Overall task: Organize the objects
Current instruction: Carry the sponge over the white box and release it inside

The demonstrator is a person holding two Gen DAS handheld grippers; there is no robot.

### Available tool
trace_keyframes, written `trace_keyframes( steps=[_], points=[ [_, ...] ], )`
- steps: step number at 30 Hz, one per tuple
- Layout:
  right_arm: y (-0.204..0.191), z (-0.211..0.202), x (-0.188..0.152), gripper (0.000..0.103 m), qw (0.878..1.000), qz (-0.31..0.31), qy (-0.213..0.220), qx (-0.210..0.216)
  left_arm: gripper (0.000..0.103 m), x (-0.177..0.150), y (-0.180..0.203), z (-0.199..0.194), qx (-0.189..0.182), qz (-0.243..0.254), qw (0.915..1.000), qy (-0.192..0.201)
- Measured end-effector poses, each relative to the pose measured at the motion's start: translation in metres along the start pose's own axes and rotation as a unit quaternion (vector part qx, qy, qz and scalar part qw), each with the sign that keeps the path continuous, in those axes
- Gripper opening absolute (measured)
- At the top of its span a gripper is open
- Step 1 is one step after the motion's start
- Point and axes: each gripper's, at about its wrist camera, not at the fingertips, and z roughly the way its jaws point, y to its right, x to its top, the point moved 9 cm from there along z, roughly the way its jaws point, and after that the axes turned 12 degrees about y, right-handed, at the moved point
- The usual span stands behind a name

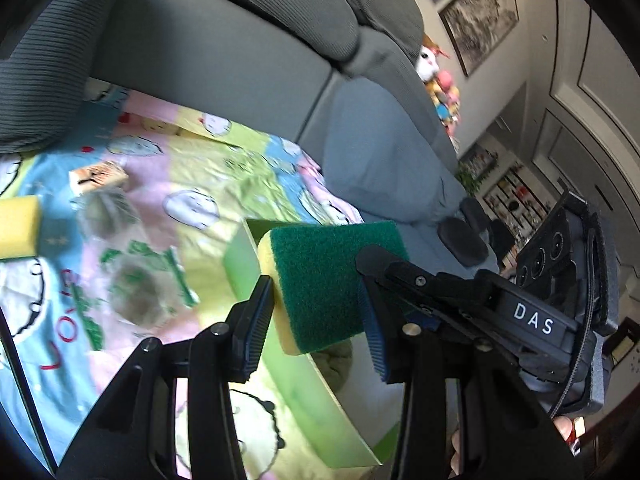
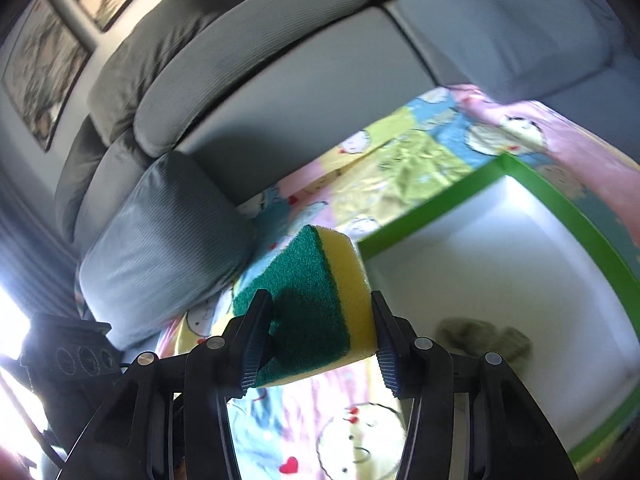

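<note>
My left gripper (image 1: 316,316) is shut on a green-and-yellow sponge (image 1: 328,284) and holds it above the near wall of a green-rimmed white box (image 1: 320,396). My right gripper (image 2: 318,340) is shut on a second green-and-yellow sponge (image 2: 316,308) and holds it just left of the same box (image 2: 440,216). The right gripper's body (image 1: 560,292) shows in the left wrist view, right of my left gripper. A third yellow sponge (image 1: 18,226) lies on the cartoon-print sheet (image 1: 224,168) at far left.
A grey sofa back (image 1: 224,52) and a blue-grey cushion (image 1: 372,152) border the sheet. A small printed block (image 1: 98,176) and grey fuzzy clumps (image 1: 136,292) lie on the sheet. Dark fuzzy clumps (image 2: 480,336) lie inside the box. Plush toys (image 1: 440,88) sit on the sofa.
</note>
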Motion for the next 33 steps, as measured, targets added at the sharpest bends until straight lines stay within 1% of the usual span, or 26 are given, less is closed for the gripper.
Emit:
trace_keyframes(
  steps=[3,7,10,13,18,28,33],
  points=[
    [0.016,-0.009,0.001,0.051,1.000,0.012,0.004,-0.019,0.041,-0.010,0.010,0.008,-0.008,0.011,0.9998,-0.016],
    [0.036,-0.013,0.003,0.051,0.999,0.034,0.005,-0.041,0.041,-0.020,0.019,0.020,-0.015,0.012,0.9994,-0.030],
    [0.045,-0.012,0.002,0.051,0.998,0.043,0.001,-0.047,0.041,-0.024,0.019,0.026,-0.016,0.015,0.9990,-0.039],
    [0.050,-0.011,0.000,0.051,0.998,0.045,-0.004,-0.054,0.041,-0.028,0.017,0.030,-0.019,0.004,0.9986,-0.048],
    [0.058,-0.011,-0.001,0.051,0.996,0.042,-0.005,-0.075,0.041,-0.035,0.020,0.035,-0.016,0.011,0.9982,-0.057],
    [0.074,-0.015,-0.001,0.051,0.993,0.042,-0.007,-0.112,0.041,-0.048,0.023,0.044,-0.021,0.012,0.9968,-0.076],
    [0.080,-0.019,0.002,0.051,0.988,0.035,-0.001,-0.150,0.041,-0.053,0.026,0.045,-0.023,0.017,0.9961,-0.084]
  ],
)
